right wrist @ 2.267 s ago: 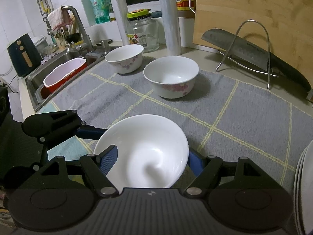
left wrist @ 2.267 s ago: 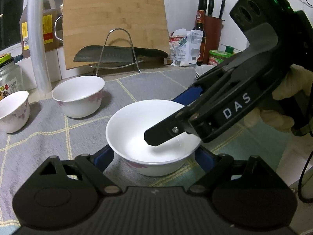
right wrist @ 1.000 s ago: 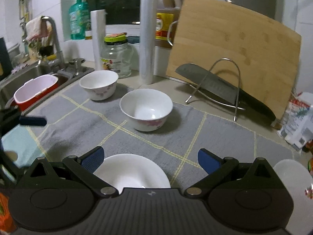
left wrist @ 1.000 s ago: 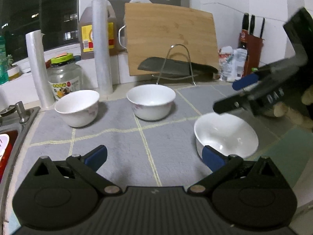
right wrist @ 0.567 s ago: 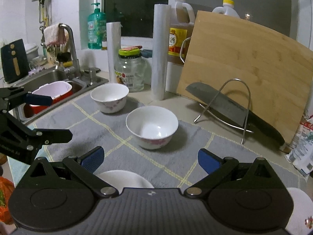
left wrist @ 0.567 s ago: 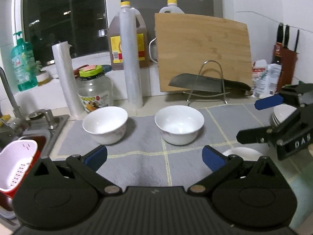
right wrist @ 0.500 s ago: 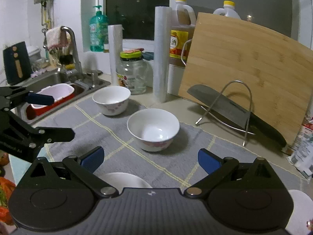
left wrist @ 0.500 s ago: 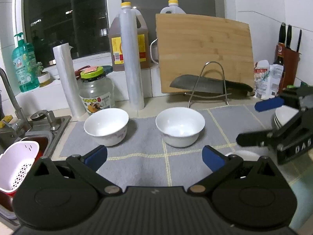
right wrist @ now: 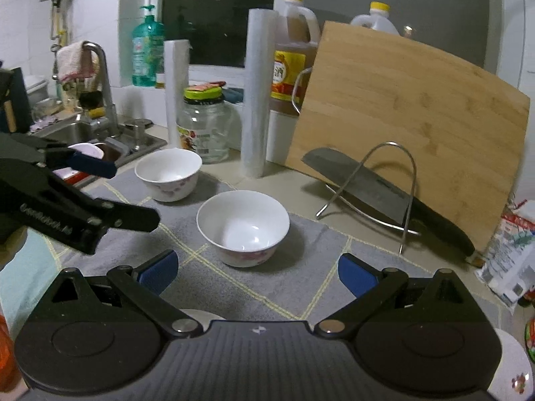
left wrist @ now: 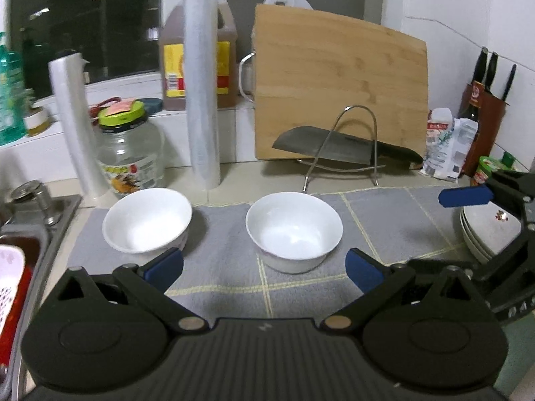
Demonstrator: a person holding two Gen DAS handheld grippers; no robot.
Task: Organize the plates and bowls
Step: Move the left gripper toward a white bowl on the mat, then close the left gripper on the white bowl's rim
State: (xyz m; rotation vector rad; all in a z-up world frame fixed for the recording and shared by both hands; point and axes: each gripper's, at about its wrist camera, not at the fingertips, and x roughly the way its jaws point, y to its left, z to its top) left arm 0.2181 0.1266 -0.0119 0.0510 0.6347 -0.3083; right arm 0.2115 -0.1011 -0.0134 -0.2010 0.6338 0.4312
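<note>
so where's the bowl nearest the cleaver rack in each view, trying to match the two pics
Left wrist view: the bowl sits at centre, just beyond the open left gripper, on the grey mat.
Right wrist view: the same bowl sits slightly left of centre, beyond the open right gripper.
Shared landmark: the wire rack holding the cleaver stands behind and to the right of it in both.

Bare mat point(left wrist: 220, 234) between two bowls; cling-film roll point(left wrist: 202, 100) stands behind.

Counter point(left wrist: 394, 173), grey mat point(left wrist: 227, 234), two bowls point(left wrist: 294, 230)
</note>
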